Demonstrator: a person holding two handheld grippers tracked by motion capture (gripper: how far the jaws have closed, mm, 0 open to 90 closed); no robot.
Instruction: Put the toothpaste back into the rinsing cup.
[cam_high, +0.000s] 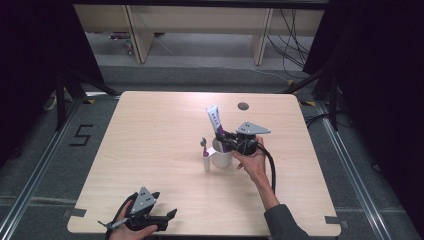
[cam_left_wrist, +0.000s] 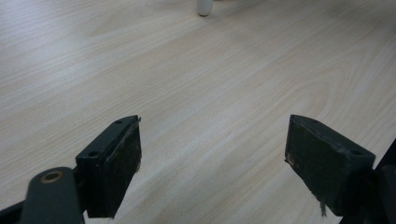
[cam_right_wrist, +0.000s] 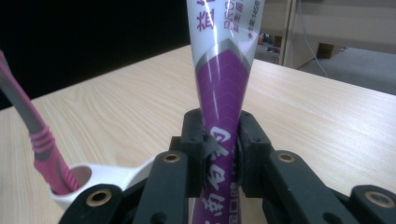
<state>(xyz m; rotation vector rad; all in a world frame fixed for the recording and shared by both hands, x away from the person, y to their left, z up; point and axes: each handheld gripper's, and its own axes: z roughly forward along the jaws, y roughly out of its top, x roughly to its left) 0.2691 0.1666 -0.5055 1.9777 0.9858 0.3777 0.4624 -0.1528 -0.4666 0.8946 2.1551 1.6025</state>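
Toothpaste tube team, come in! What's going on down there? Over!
Right tool shut on the toothpaste tube, upright over the white cup. Left tool open, idle at the table's near edge. Pink toothbrush stands in the cup's side holder beside the tube.

Black grippers (cam_high: 222, 136) with grey three-cornered plates, dark grey sleeve (cam_high: 284, 222).

Purple-white toothpaste tube (cam_right_wrist: 223, 93), upright, over cup (cam_high: 221, 159)

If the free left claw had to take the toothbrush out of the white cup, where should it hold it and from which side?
Probably the bare upper handle of the toothbrush, just below the head, coming from the table's left. It stands nearly upright in the cup's side holder, and the right claw, shut on the toothpaste tube, crowds the other side.
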